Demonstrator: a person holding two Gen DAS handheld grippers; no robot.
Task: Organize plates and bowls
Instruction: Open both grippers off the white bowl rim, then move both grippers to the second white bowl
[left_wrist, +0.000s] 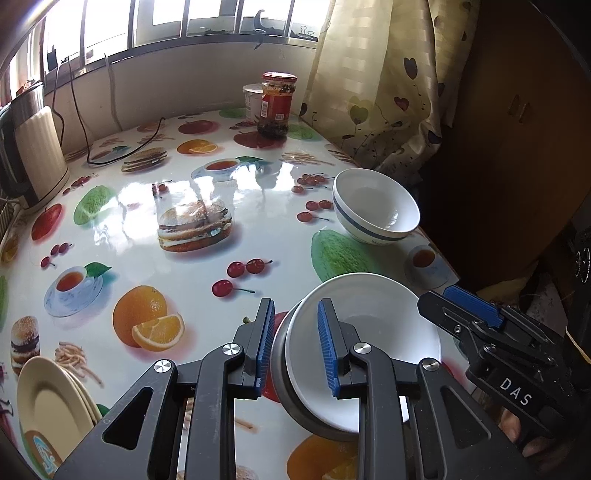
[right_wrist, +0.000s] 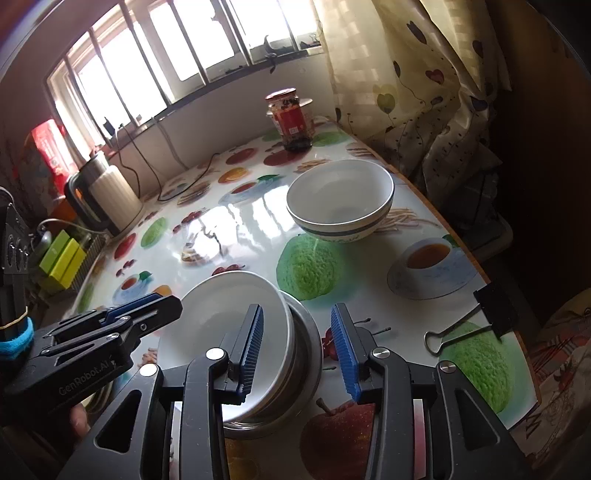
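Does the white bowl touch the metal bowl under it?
Touching. In the right wrist view the white bowl sits nested inside the metal bowl, its wall resting against the metal rim, with no gap visible.

The desk (left_wrist: 229, 184) carries a glossy white covering printed with fruit, burgers and teacups. A glass jar with a red lid and red label (left_wrist: 275, 107) stands at the far edge, directly in front of a white plastic tub (left_wrist: 252, 99). A cream ribbed electric kettle with a black handle (left_wrist: 35, 147) stands at the far left; a black cable (left_wrist: 147, 142) lies beside it. A black binder clip (right_wrist: 476, 314) is clamped on the desk's right edge. A cream heart-patterned curtain (left_wrist: 388, 85) hangs at the right.
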